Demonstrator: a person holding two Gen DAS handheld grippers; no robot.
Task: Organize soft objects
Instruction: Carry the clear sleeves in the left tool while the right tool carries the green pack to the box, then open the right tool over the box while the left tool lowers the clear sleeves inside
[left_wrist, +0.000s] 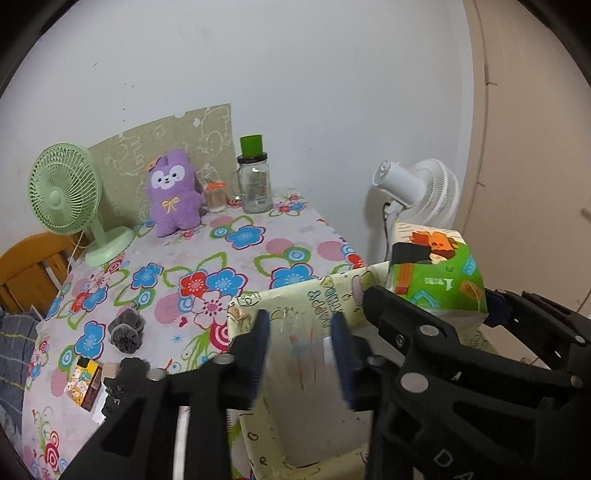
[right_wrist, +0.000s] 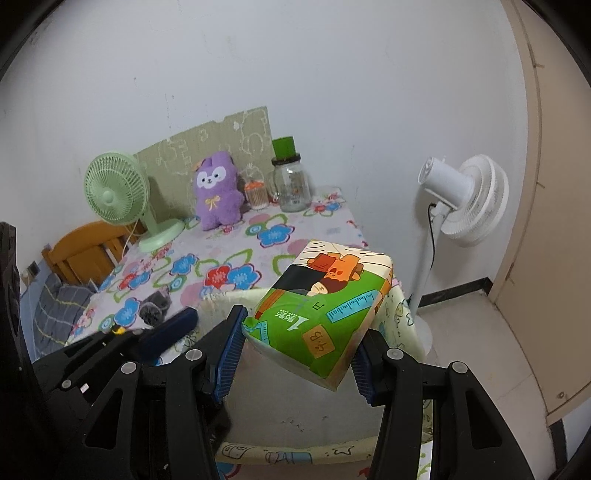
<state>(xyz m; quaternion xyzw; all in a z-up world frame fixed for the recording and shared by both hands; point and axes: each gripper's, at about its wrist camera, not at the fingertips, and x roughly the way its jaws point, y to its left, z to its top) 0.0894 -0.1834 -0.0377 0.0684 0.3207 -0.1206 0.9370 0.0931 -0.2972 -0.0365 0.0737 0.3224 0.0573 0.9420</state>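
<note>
My right gripper (right_wrist: 299, 339) is shut on a green cartoon-printed tissue pack (right_wrist: 325, 306), held tilted above a pale yellow patterned box (right_wrist: 400, 314). In the left wrist view the same pack (left_wrist: 436, 273) hangs over the box's far right corner. My left gripper (left_wrist: 300, 332) stands open over the box (left_wrist: 295, 295) with nothing between its blue pads; one of its fingers (right_wrist: 173, 326) shows at the box's left side. A purple plush (left_wrist: 171, 192) sits upright at the back of the floral table (left_wrist: 240, 258). A grey rolled sock (left_wrist: 125, 330) lies near the table's left front.
A green desk fan (left_wrist: 66, 192) stands at the back left. A glass jar (left_wrist: 255, 184) topped by a green cup and a cotton swab tub (left_wrist: 216, 195) stand beside the plush. A small carton (left_wrist: 86, 384) lies at the front left. A white standing fan (right_wrist: 461, 199) is to the right, a wooden chair (right_wrist: 81, 251) to the left.
</note>
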